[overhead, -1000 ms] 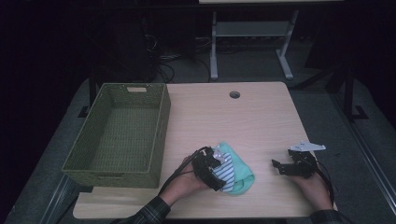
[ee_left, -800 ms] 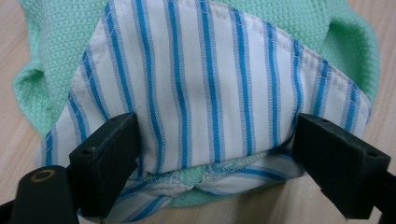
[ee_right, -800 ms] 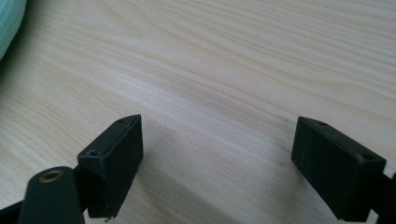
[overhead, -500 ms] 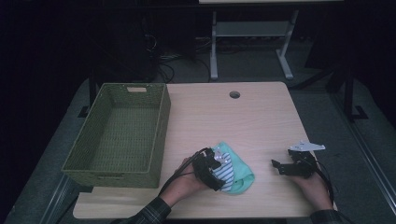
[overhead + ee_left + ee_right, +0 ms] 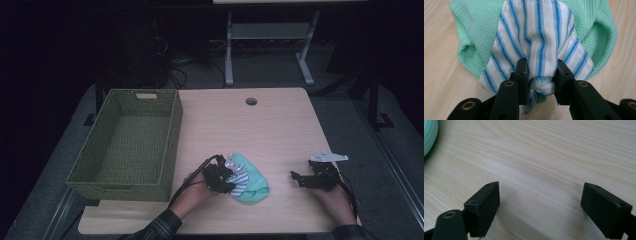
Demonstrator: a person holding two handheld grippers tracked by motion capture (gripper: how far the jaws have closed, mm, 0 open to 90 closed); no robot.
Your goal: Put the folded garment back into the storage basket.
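Left tool [image 5: 540, 75], jaws just closing, pinches a bunched fold of the striped cloth [image 5: 536, 37] lying on the green cloth [image 5: 252, 181], seemingly for lifting; right tool [image 5: 540, 207] rests open on the table [image 5: 260, 130]; basket [image 5: 80, 175] waits beyond.

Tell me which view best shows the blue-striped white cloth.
Left gripper view: the blue-striped white cloth fills the frame, left gripper pinching a fold. High view shows it small on the mint-green knitted cloth. Right gripper view catches a green edge.
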